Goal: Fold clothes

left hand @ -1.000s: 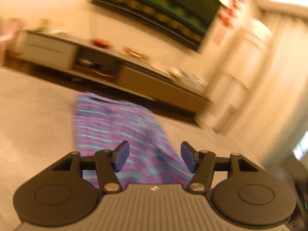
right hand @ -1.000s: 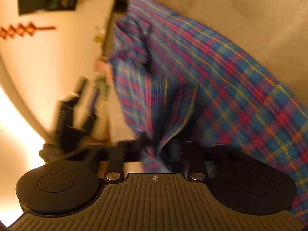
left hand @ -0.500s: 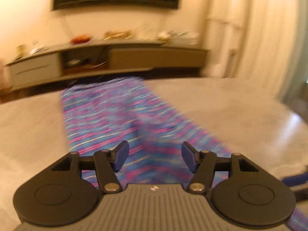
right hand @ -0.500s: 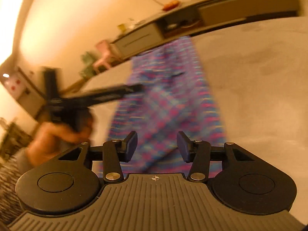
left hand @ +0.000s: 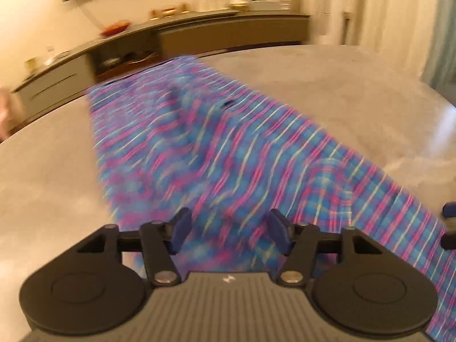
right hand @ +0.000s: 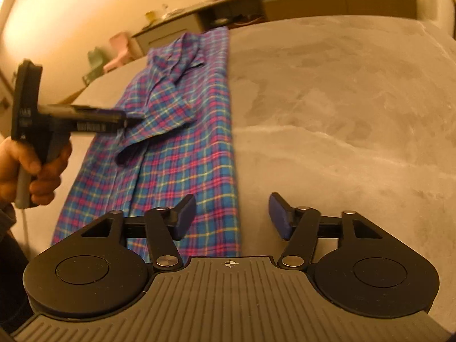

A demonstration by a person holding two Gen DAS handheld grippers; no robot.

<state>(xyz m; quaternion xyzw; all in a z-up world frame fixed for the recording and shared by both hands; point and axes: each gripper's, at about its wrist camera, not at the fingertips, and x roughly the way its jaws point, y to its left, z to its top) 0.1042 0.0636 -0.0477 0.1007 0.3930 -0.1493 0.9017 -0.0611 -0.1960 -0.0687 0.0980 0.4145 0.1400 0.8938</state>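
Note:
A blue, pink and yellow plaid shirt point(right hand: 185, 131) lies in a long folded strip on the grey table point(right hand: 342, 99), collar end far. One flap lies folded over its left side. It also shows, blurred, in the left wrist view point(left hand: 216, 154). My right gripper point(right hand: 232, 216) is open and empty above the shirt's near right edge. My left gripper point(left hand: 228, 233) is open and empty above the shirt's near part. It shows from the side in the right wrist view point(right hand: 85, 118), held in a hand at the shirt's left edge.
A long low sideboard point(left hand: 199, 34) with dishes and small items stands along the far wall. Curtains point(left hand: 399, 14) hang at the right. Pink and green small chairs point(right hand: 119, 48) stand beyond the table's left edge.
The right gripper let go of the shirt fabric it held, opened and swung back to level. The left gripper swung from the room toward the shirt. The shirt now lies flat.

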